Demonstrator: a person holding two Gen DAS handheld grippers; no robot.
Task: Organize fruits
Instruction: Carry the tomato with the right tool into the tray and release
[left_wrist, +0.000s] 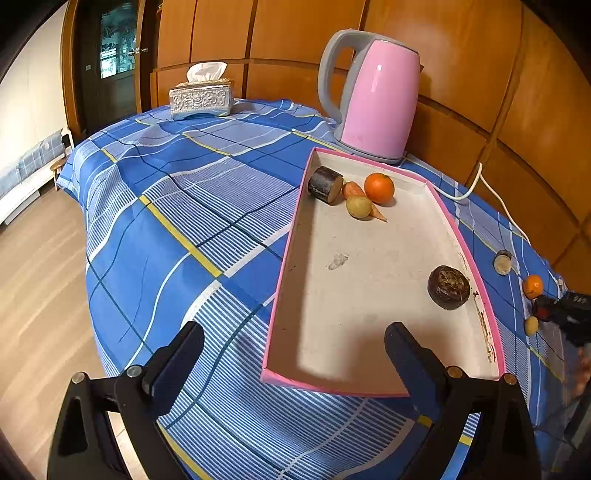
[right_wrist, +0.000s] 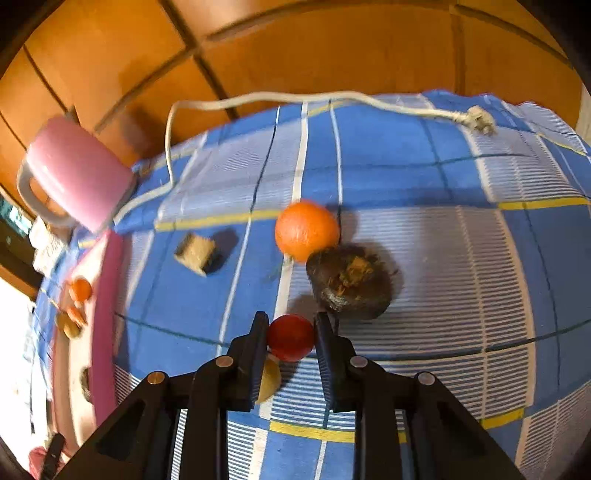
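The right claw (right_wrist: 291, 338) is clamped across the widest part of a small red fruit (right_wrist: 290, 341) on the bench (right_wrist: 424, 177), beside an orange (right_wrist: 306, 230) and outside the pink tray (left_wrist: 369, 295). The left claw (left_wrist: 293, 349) hangs with its jaws apart over the tray's near end. The fruit appears light, smooth and round, likely to slip unless gripped centrally.

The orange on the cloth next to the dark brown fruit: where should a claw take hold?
Grip the orange across its round middle, coming from above. One pad goes on its open left side, one on the far right, since the dark brown fruit touches its lower right.
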